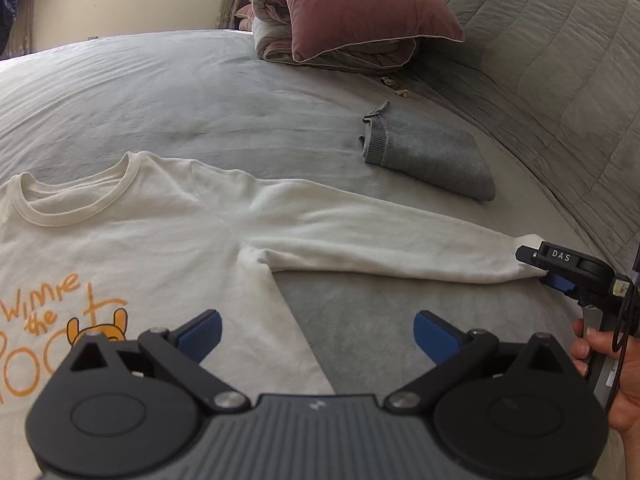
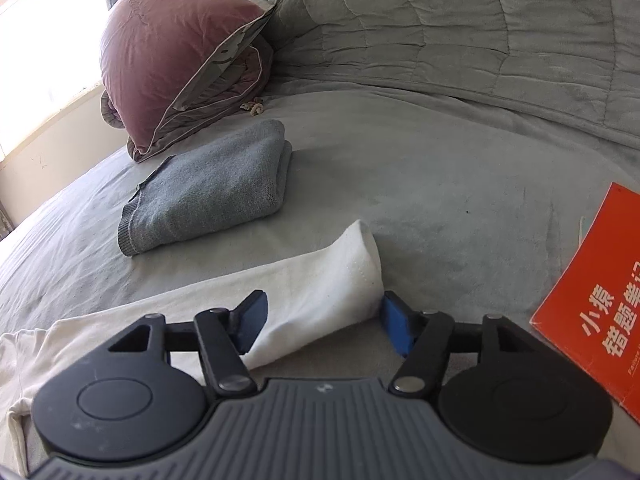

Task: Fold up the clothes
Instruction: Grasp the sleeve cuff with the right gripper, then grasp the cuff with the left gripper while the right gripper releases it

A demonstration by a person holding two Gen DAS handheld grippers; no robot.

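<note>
A white long-sleeved sweatshirt [image 1: 132,240] with an orange print lies flat on the grey bed, one sleeve [image 1: 380,244] stretched out to the right. My left gripper [image 1: 316,332] is open and empty, hovering over the shirt's side edge near the armpit. My right gripper [image 2: 322,320] is open with its jaws on either side of the sleeve cuff [image 2: 352,276]; the blue pads [image 2: 394,324] have not closed on it. It also shows in the left wrist view [image 1: 536,268] at the cuff end.
A folded grey sweater [image 1: 432,156] lies on the bed beyond the sleeve [image 2: 208,188]. A mauve pillow [image 1: 360,4] on a rolled quilt sits at the back. A grey padded headboard [image 1: 560,80] runs along the right. A red booklet [image 2: 596,288] lies on the bed at right.
</note>
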